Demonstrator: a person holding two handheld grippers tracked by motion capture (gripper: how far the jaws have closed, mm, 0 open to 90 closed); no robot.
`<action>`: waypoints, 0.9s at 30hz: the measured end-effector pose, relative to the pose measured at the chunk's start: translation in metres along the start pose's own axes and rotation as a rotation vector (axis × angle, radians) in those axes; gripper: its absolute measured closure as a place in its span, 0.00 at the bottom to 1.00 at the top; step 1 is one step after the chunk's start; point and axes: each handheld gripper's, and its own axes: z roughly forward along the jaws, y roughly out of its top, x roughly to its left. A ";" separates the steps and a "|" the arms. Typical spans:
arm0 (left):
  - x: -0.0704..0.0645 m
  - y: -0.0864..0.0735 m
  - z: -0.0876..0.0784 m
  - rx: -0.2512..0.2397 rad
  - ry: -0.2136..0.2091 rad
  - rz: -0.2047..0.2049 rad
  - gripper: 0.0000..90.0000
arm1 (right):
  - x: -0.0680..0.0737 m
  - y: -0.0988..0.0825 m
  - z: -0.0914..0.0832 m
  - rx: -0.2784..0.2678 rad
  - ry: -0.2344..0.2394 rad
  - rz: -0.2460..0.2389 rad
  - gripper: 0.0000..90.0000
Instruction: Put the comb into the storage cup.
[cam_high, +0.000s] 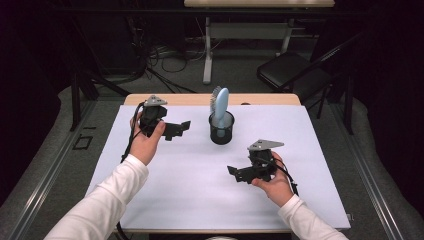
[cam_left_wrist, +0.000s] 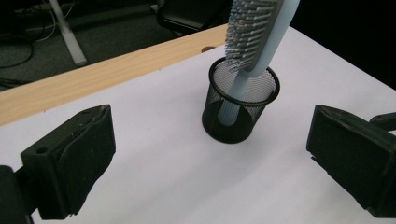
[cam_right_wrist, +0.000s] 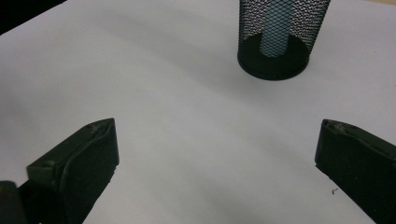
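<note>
A black mesh cup (cam_high: 221, 131) stands on the white sheet near the table's middle back. A light blue hairbrush (cam_high: 220, 104) sits handle-down in it, bristles toward the far side. My left gripper (cam_high: 177, 130) hovers to the left of the cup, open and holding nothing. In the left gripper view the cup (cam_left_wrist: 239, 119) and the brush (cam_left_wrist: 254, 32) stand ahead between the wide-spread jaws. My right gripper (cam_high: 238, 173) is in front of the cup and slightly to its right, also open and holding nothing. The right gripper view has the cup (cam_right_wrist: 274, 58) ahead, apart from the jaws.
A white sheet (cam_high: 200, 200) covers most of the wooden table (cam_high: 190, 99). Beyond the table are a dark chair (cam_high: 292, 70), a white desk leg (cam_high: 207, 55) and cables on the floor (cam_high: 165, 55).
</note>
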 end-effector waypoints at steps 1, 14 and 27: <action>0.001 -0.003 -0.001 0.003 -0.003 -0.004 0.02 | -0.001 0.000 -0.001 -0.001 -0.003 0.002 0.00; -0.003 -0.033 -0.015 -0.008 -0.009 0.004 0.02 | -0.008 -0.005 -0.013 -0.016 -0.033 0.004 0.00; -0.010 -0.059 -0.024 -0.006 -0.019 0.020 0.02 | -0.014 -0.011 -0.026 -0.044 -0.052 0.023 0.00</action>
